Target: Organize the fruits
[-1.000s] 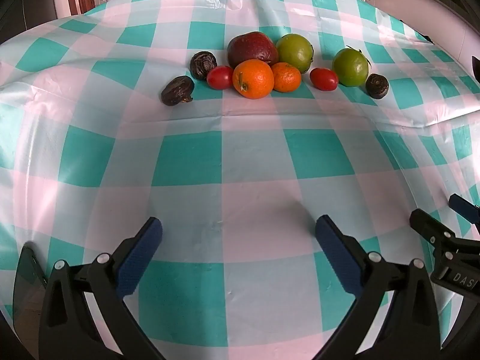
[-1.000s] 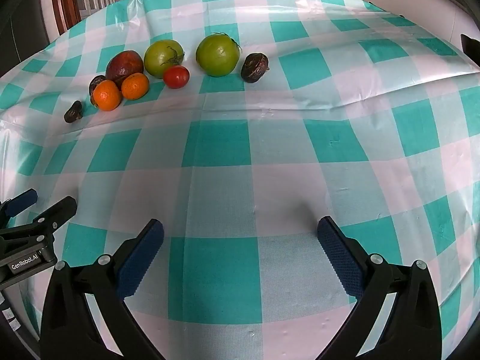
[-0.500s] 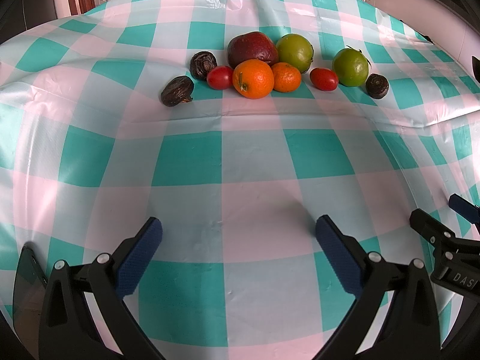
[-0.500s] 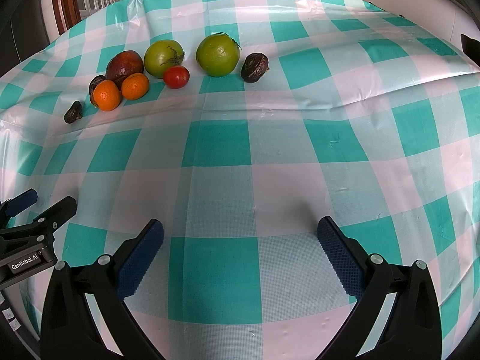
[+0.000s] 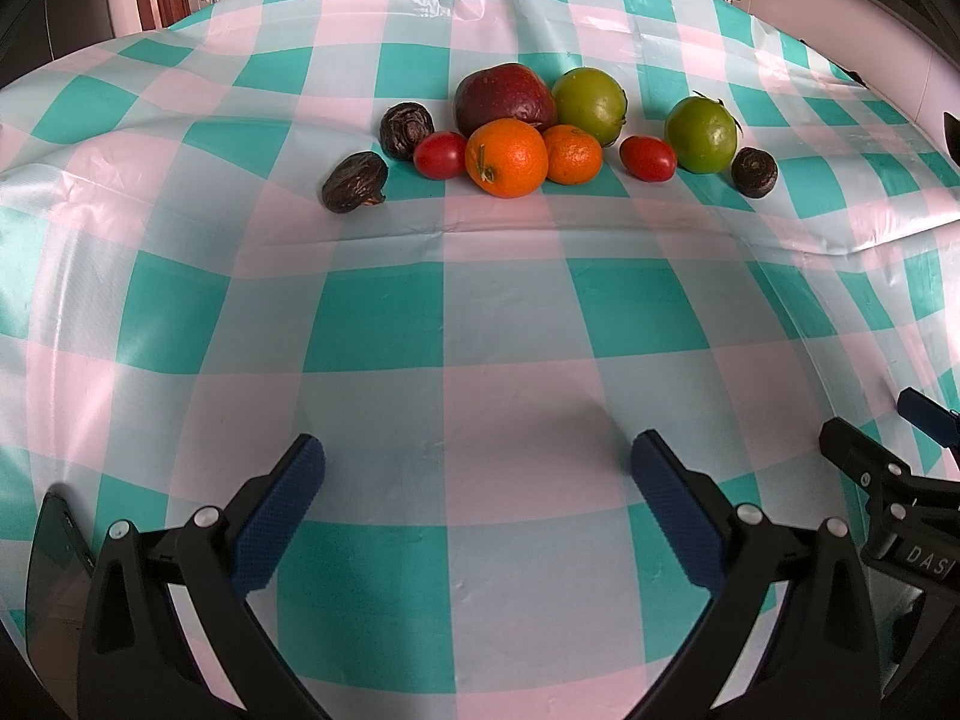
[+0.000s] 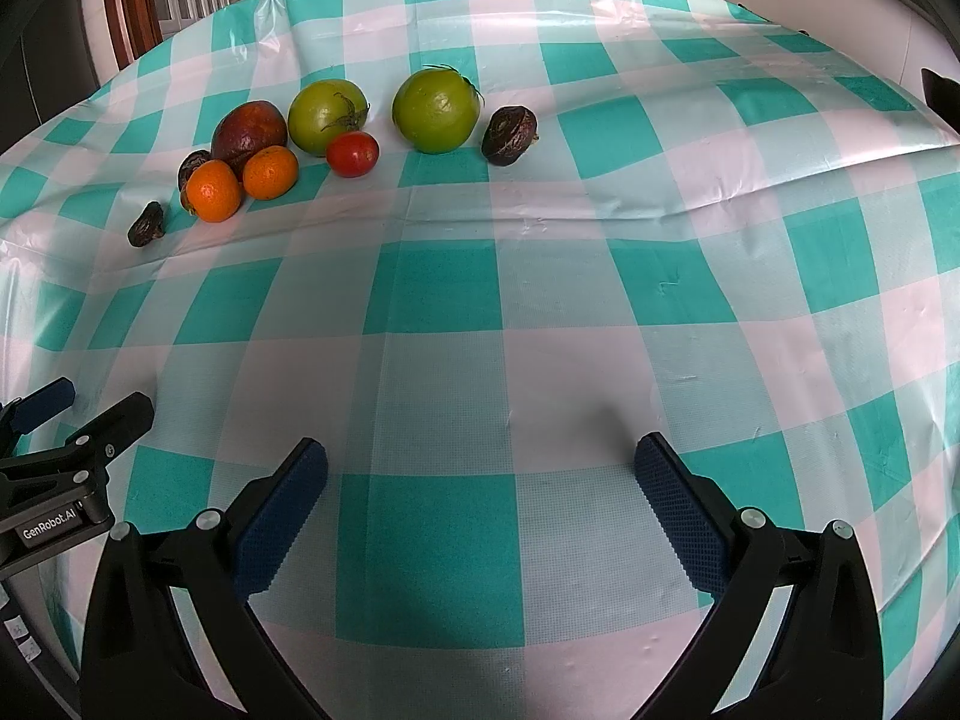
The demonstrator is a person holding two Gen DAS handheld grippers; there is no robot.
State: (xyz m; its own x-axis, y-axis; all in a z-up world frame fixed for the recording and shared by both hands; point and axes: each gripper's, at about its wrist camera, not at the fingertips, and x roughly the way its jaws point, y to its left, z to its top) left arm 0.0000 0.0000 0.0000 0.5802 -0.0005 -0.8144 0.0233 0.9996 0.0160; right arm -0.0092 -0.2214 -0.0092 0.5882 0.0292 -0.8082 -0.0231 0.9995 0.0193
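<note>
Fruits lay in a loose row at the far side of my surface (image 5: 480, 330), which was covered in a teal-and-pink checked plastic cloth: one dark red apple (image 5: 505, 97), two round oranges (image 5: 507, 157) (image 5: 573, 154), two green tomatoes (image 5: 590, 98) (image 5: 701, 135), two small red tomatoes (image 5: 440, 155) (image 5: 648, 158) and three dark wrinkled brown fruits (image 5: 354, 182) (image 5: 406, 129) (image 5: 754, 171). From the right wrist view one red tomato was hidden behind the oranges. My left claw (image 5: 477, 468) and right claw (image 6: 480, 468) both gaped wide, holding nothing, well short of the row.
</note>
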